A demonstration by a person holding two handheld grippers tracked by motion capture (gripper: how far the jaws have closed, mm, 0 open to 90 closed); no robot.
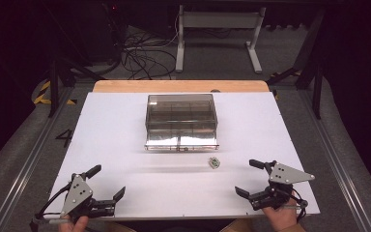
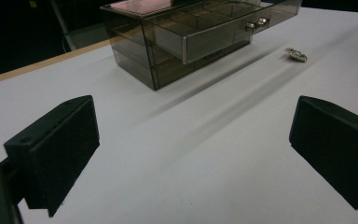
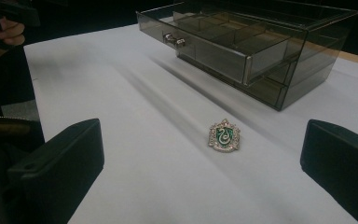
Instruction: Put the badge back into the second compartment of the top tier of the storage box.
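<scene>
A small green-and-silver badge [image 3: 223, 136] lies flat on the white table [image 1: 125, 125], just in front of a smoked-plastic drawer box [image 1: 181, 121] whose top drawer [image 3: 223, 44] stands pulled out. Seen from above, the badge sits at about 5 o'clock from the box and 10 o'clock from the right gripper [image 1: 253, 176]. That gripper rests near the table's front edge with its jaws spread wide and empty; the left gripper [image 1: 108, 181], well apart at the opposite front corner, is likewise spread with nothing between its jaws. The badge looks light, stiff and thin (a metal crest with a stone-set rim, by its glint), so it will likely skid on the smooth sheet. The surest hold seems to be across its two side edges, jaws lowered close to the table.
</scene>
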